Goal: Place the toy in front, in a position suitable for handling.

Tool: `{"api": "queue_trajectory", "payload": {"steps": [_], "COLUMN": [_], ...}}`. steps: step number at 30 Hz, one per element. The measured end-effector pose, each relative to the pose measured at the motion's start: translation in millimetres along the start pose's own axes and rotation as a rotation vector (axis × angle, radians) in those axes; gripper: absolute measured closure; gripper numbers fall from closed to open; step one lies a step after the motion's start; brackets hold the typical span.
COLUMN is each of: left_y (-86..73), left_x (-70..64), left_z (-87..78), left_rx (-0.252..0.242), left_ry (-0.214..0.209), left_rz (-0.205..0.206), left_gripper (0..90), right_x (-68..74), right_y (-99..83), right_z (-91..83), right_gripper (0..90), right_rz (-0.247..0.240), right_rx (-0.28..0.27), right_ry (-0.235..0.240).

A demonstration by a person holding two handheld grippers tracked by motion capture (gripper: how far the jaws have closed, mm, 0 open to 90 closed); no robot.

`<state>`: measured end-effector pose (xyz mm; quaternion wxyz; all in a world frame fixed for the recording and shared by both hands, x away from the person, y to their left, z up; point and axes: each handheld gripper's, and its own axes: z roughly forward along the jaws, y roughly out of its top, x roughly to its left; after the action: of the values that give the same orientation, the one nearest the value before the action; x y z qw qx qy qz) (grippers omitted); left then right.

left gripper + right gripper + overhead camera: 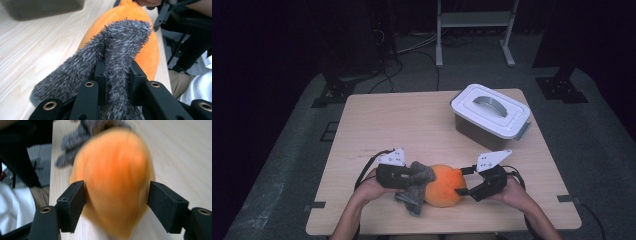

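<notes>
An orange plush toy with a fuzzy grey part lies on the wooden table near its front edge. My left gripper comes in from the left and is shut on the grey part, which bulges up between the jaws; the orange body lies just beyond it. My right gripper meets the toy from the right. Its jaws stand open on either side of the orange body, the left one touching it and the right one a little off. The right gripper view is blurred.
A white lidded box with a grey handle stands at the back right of the table. The person's forearms come in over the front edge. Dark stands and cables sit on the floor beyond the table.
</notes>
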<state>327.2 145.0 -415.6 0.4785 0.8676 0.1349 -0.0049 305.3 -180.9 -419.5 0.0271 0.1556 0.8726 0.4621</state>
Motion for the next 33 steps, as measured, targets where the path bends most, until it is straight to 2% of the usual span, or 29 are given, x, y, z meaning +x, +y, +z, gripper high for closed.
{"api": "queue_trajectory", "payload": {"steps": [4,7,8,10,14,16,19,23,25,28,30,33], "left_y": [-3.4,0.3,2.5,8.0,24.3,34.2,38.9,31.7,25.9,18.4,16.6,14.9], "left_x": [3.2,1.4,0.1,-3.7,-17.4,-27.3,-32.3,-25.9,-19.9,-13.4,-11.4,-9.4], "left_z": [-1.8,-3.3,-5.2,-9.3,-12.3,-8.9,-7.5,-4.9,-4.4,-5.3,-6.7,-8.1], "left_rx": [-0.001,0.000,-0.005,-0.019,-0.055,-0.039,-0.037,-0.004,0.011,-0.003,-0.004,-0.012], "left_ry": [0.013,0.034,0.043,0.049,0.024,0.033,0.031,0.054,0.063,0.045,0.048,0.049], "left_rz": [-0.018,-0.002,0.007,0.029,0.088,0.134,0.152,0.129,0.112,0.079,0.071,0.056], "left_gripper": [73.2,73.2,73.2,73.3,73.4,73.3,73.2,73.3,73.3,73.4,73.3,73.3], "right_x": [0.0,3.2,3.7,4.0,6.7,9.2,12.3,11.7,10.3,9.2,8.1,6.7], "right_y": [-6.8,-2.7,-1.4,1.0,5.9,9.9,11.5,10.3,9.1,8.6,7.4,4.9], "right_z": [6.5,9.1,8.3,6.3,6.3,7.9,9.8,8.8,9.8,11.0,11.9,15.1], "right_gripper": [29.3,44.5,49.6,53.7,57.4,57.7,58.6,58.4,55.4,45.7,40.8,38.1], "right_rz": [-0.003,-0.021,-0.028,-0.009,0.000,-0.002,0.009,0.013,0.018,0.017,0.006,0.010], "right_rx": [0.050,0.052,0.044,0.022,0.004,0.005,0.016,0.012,0.010,0.016,0.026,0.046], "right_ry": [0.003,-0.019,-0.028,-0.028,-0.038,-0.043,-0.044,-0.018,-0.014,-0.011,-0.018,-0.018]}}
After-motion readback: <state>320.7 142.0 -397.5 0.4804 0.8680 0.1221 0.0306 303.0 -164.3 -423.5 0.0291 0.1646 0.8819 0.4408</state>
